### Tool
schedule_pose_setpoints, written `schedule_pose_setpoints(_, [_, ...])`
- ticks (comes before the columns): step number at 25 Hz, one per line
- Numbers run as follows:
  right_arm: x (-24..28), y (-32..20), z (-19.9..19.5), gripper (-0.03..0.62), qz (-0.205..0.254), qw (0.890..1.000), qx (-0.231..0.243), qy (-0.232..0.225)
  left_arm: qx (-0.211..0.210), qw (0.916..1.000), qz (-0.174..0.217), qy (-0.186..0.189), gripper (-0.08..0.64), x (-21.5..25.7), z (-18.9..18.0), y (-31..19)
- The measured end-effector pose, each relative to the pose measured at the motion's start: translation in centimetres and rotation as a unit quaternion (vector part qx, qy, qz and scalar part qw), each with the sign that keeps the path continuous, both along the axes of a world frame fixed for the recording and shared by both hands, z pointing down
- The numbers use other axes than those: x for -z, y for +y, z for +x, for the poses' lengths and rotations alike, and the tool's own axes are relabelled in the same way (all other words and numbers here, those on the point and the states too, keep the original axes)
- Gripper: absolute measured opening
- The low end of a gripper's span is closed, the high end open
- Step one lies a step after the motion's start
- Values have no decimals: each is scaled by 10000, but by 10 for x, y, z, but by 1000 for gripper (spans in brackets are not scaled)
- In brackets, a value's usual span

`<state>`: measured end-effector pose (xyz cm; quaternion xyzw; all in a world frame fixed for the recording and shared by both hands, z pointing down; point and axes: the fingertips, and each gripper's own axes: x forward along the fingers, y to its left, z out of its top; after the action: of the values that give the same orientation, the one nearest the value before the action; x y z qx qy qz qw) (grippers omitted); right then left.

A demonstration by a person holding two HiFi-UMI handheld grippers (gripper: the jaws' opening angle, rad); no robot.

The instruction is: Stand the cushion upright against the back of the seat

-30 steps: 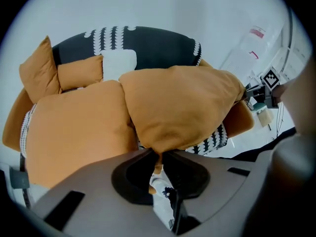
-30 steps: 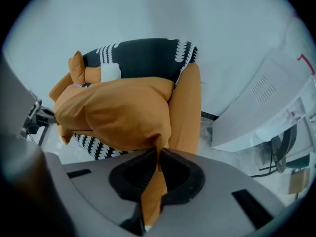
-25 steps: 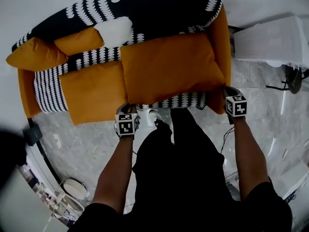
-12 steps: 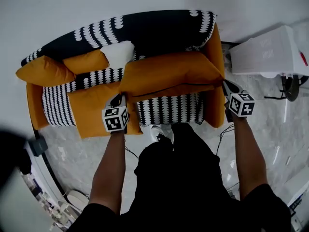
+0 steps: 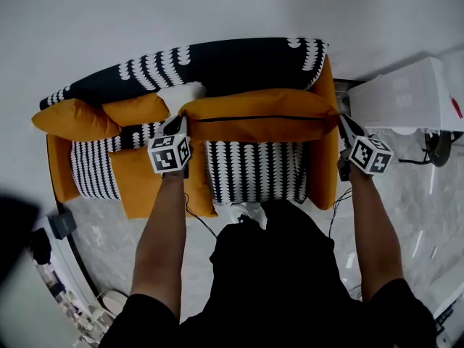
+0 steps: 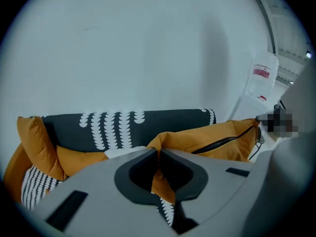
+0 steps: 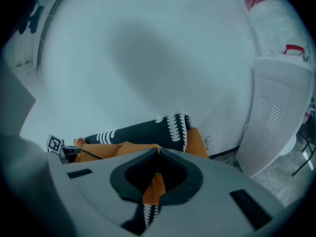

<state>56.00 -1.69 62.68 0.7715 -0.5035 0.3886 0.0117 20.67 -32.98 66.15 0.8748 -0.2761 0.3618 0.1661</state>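
The big orange cushion (image 5: pixel 261 114) stands on edge along the sofa's black patterned back (image 5: pixel 217 64), its zipper seam facing up. My left gripper (image 5: pixel 176 126) pinches its left corner; the jaws have just been closing, with orange fabric between them. In the left gripper view the left gripper (image 6: pixel 158 153) has the cushion (image 6: pixel 212 137) stretching away to the right. On the opposite corner, by the orange armrest (image 5: pixel 324 158), my right gripper (image 5: pixel 342 126) is shut. The right gripper view shows that gripper (image 7: pixel 158 154) with orange fabric caught between its pads and the cushion (image 7: pixel 113 149) running left.
The striped seat (image 5: pixel 254 169) lies bare below the cushion. A second orange cushion (image 5: pixel 141 180) lies flat on the left seat. Two smaller orange pillows (image 5: pixel 72 118) and a white one (image 5: pixel 185 93) lean at the back left. A white unit (image 5: pixel 406 93) stands right of the sofa.
Both grippers have risen and moved toward the sofa back, tipping the big cushion from flat on the seat to standing on edge. The striped seat under it is uncovered.
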Motion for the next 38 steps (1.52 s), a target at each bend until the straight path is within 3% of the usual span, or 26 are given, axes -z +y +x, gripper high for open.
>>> schedule_pose_setpoints(5, [4,-33,26,41,458,9966,-553,-406,222,9996,-117,130,32,-9,29,-39])
schedule_pose_setpoints(8, [0,-55,44,41,556,9959,-593,-388,465,9977,-334,362,32,-20,40,-59])
schedule_pose_setpoints(13, [-13,-82,78,41,632,9918,-816,-749,578,9977,-246,262,32,0,58,-79])
schedule_pose_setpoints(19, [-31,-111,110,43,372,9956,-574,-646,872,9946,-479,310,32,-5,73,-106])
schedule_pose_setpoints(27, [-47,-145,133,43,10,9983,-325,-478,738,9968,-315,-17,34,-11,89,-127])
schedule_pose_setpoints(36, [-49,-144,134,44,-109,9982,-329,-493,525,9985,-153,86,37,-2,90,-129])
schedule_pose_setpoints(38, [-43,-140,133,46,-69,9987,-282,-424,423,9989,-122,179,93,5,89,-128])
